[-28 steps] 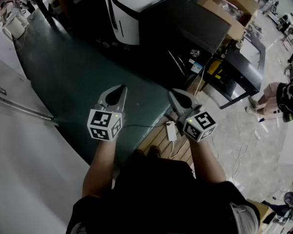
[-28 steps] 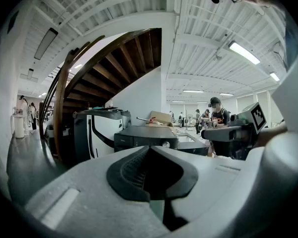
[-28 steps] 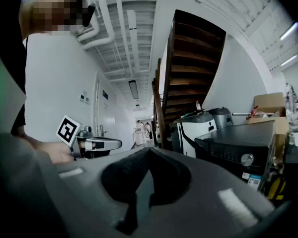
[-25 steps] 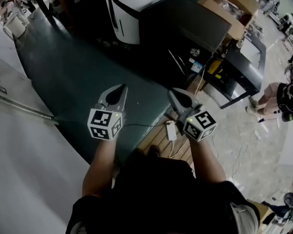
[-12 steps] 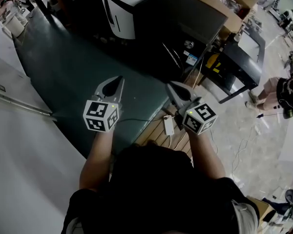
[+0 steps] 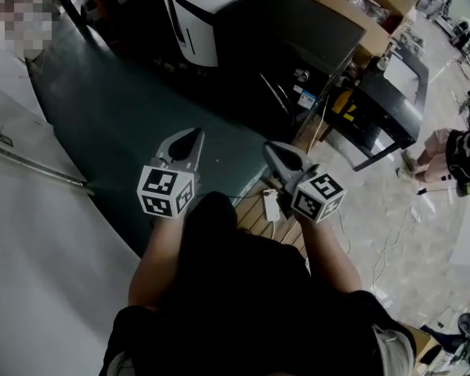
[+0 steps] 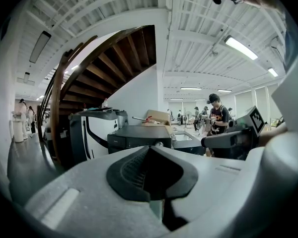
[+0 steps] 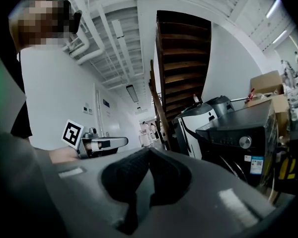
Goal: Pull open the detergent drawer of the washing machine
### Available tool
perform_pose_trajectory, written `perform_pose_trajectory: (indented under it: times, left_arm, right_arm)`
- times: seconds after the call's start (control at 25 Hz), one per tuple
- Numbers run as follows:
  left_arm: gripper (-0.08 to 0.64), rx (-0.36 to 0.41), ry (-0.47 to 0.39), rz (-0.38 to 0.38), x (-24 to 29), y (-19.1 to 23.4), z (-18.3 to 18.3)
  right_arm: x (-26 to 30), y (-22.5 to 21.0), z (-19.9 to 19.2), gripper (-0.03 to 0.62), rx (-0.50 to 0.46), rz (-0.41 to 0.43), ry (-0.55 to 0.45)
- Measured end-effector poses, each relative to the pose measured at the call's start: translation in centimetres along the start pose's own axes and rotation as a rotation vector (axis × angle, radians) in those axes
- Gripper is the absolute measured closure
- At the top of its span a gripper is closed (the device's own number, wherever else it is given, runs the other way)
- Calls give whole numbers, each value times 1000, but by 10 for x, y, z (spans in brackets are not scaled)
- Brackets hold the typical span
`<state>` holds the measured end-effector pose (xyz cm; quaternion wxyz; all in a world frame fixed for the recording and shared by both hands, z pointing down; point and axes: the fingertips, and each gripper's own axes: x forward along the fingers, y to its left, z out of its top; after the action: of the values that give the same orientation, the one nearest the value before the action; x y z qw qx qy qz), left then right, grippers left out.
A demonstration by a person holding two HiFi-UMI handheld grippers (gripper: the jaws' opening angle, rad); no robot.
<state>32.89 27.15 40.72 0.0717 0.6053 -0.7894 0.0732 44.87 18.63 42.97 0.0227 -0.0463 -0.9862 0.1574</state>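
The dark front-loading washing machine (image 6: 294, 41) stands ahead of me, its round knob (image 6: 301, 74) on the front panel. It also shows in the left gripper view as the washing machine (image 7: 139, 135) and in the right gripper view as the washing machine (image 8: 241, 135). I cannot pick out its detergent drawer. My left gripper (image 6: 193, 136) is shut and empty, well short of the machine. My right gripper (image 6: 269, 149) is likewise shut and empty, closer to the machine's front corner. The jaws meet tip to tip at the left gripper (image 7: 150, 148) and the right gripper (image 8: 149, 150).
A white-and-black appliance (image 6: 207, 10) stands left of the washer, with cardboard boxes (image 6: 372, 6) behind. A black table frame (image 6: 392, 92) is at the right. A white power strip (image 6: 271, 205) with cables lies on the floor below my hands. A white wall panel (image 6: 31, 241) runs along the left.
Both hands have drifted a little across the floor toward the machines, and the right gripper has rolled slightly. Both pairs of jaws stay shut.
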Motion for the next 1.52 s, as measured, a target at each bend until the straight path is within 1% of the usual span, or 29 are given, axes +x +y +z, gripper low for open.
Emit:
perform_pose_trajectory:
  times: [0.16,0.32,0.44,0.6,0.76,0.96,1.24,1.4,1.52]
  left_arm:
    - [549,-5,-6,24,3,13,6]
    - [549,-17,-1,21,12,25,1]
    - [549,-38,9,21,27,40,-6]
    - [549,-65,30,19,57,72,-16]
    - [549,-68,24,23,87,110,-12]
    - [549,-97,38,19,127,164,-14]
    - [549,-125,66,-26,196,243,-11]
    - [549,-143,83,-41,227,299,-7]
    - [549,-162,104,-67,244,332,2]
  right_arm:
    - [12,-3,0,589,11,22,16]
    - [31,-11,-4,589,24,29,42]
    - [50,-22,-5,589,29,34,60]
    - [84,-47,-7,591,41,25,90]
    - [128,-70,-6,590,38,29,120]
    - [183,-95,-1,591,53,22,140]
    - [270,-147,10,589,82,-35,180]
    - [331,-163,22,589,84,-41,214]
    - [377,-172,40,589,81,-49,237]
